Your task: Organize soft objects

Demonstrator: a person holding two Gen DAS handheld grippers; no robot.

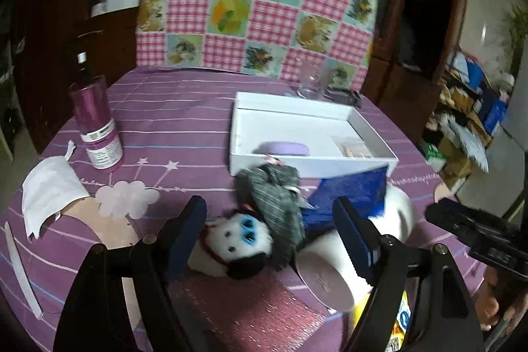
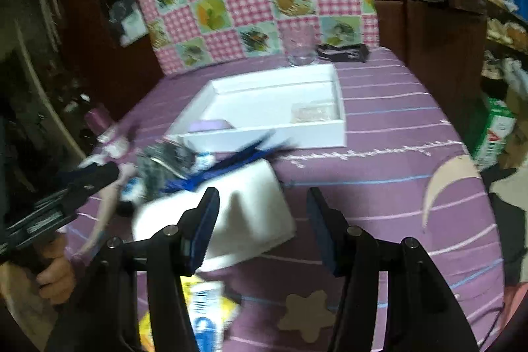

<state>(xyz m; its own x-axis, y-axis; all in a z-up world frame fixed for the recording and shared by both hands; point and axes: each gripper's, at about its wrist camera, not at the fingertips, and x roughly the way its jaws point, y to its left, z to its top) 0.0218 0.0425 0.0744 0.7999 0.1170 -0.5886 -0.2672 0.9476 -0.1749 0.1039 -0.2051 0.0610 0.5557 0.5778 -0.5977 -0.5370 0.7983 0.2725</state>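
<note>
The left tongs are seen wide open, with nothing held between the blue pads. Right between them a plush toy is seen lying on the purple striped cloth. It is soft and fuzzy, with a white face, blue eyes and a grey striped hat. Its face is shown clearly only in the left wrist view; in the right wrist view it is blurred and partly hidden, far to the left of the right tongs.

The right tongs are also seen open and empty. Just past the left pad, a white folded cloth is seen, smooth and puffy. A blue shiny sheet lies over its far edge, beside the toy's hat.

Past both tongs a white box is seen, flat and square-cornered, with a lilac pad and a small clear packet inside.

A pink glittery bottle and a white face mask, far left of the left tongs, are shown clearly only in the left wrist view. A brown star shape on the cloth is shown only in the right wrist view. A clear glass stands behind the box.
</note>
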